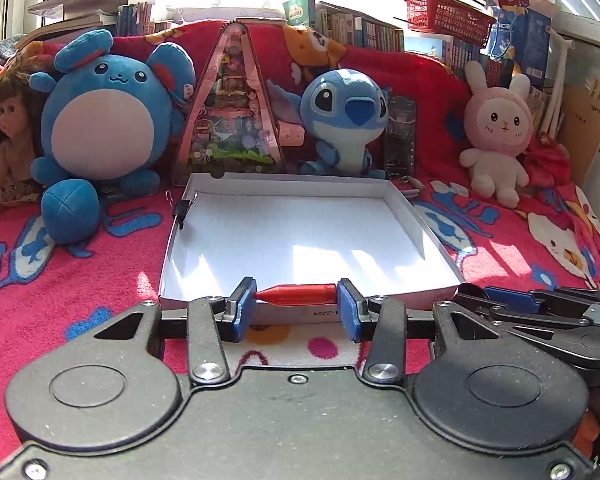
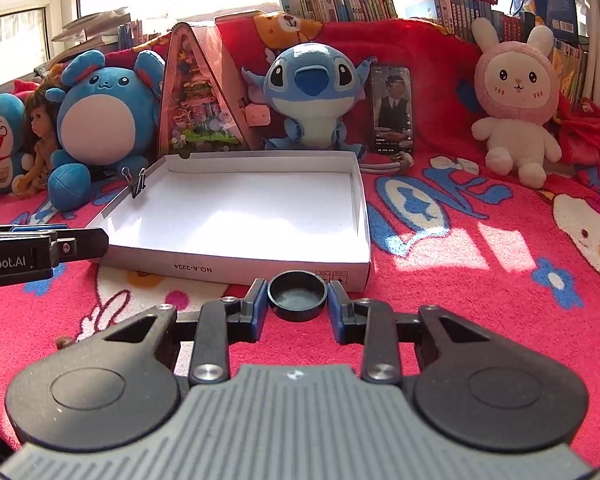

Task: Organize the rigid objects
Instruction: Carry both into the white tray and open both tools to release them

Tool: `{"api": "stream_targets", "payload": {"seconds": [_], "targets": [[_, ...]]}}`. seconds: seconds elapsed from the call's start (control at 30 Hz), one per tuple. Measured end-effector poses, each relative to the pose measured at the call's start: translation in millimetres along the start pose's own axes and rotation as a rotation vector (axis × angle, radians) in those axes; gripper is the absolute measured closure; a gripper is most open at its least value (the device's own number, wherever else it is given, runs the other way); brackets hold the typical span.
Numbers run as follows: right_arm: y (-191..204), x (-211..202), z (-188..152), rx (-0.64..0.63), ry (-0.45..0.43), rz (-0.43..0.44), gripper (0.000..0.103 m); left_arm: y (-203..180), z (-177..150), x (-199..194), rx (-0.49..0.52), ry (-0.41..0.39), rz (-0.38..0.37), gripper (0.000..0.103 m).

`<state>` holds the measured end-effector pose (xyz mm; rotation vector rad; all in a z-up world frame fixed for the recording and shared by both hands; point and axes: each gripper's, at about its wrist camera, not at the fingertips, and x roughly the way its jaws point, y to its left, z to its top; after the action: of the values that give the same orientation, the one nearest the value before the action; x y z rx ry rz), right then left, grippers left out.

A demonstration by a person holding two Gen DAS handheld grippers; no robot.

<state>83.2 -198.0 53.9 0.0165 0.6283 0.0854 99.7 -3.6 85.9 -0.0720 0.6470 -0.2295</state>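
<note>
A shallow white box (image 1: 404, 204) (image 2: 356, 208) lies open on the red blanket, its inside bare. My left gripper (image 1: 296, 308) is shut on a red pen-like cylinder (image 1: 298, 294), held crosswise at the box's near rim. My right gripper (image 2: 298, 300) is shut on a round black cap (image 2: 298, 294), held just in front of the box's near right corner. The right gripper also shows at the right of the left wrist view (image 1: 540, 312). The left gripper shows at the left edge of the right wrist view (image 2: 40, 248).
A binder clip (image 1: 182, 210) (image 2: 137, 184) grips the box's left wall. Behind the box stand a blue round plush (image 1: 100, 120), a triangular toy box (image 1: 230, 112), a Stitch plush (image 1: 346, 112), a phone (image 2: 392, 110), a pink rabbit plush (image 1: 496, 132) and a doll (image 1: 8, 136).
</note>
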Motion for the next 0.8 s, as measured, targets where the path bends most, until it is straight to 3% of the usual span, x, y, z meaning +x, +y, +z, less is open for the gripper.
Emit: {"api": "stream_targets", "payload": {"seconds": [0.17, 0.37, 0.8], "targets": [[-7, 27, 37, 0.005, 0.026, -0.003, 0.066, 7, 28, 47, -0.045, 0.080, -0.002, 0.061], [-12, 68, 68, -0.008, 0.061, -0.014, 0.066, 15, 44, 96, -0.078, 0.119, 0.022, 0.061], [-14, 127, 67, 0.040, 0.171, 0.004, 0.066, 16, 41, 148, -0.058, 0.180, 0.113, 0.061]]}}
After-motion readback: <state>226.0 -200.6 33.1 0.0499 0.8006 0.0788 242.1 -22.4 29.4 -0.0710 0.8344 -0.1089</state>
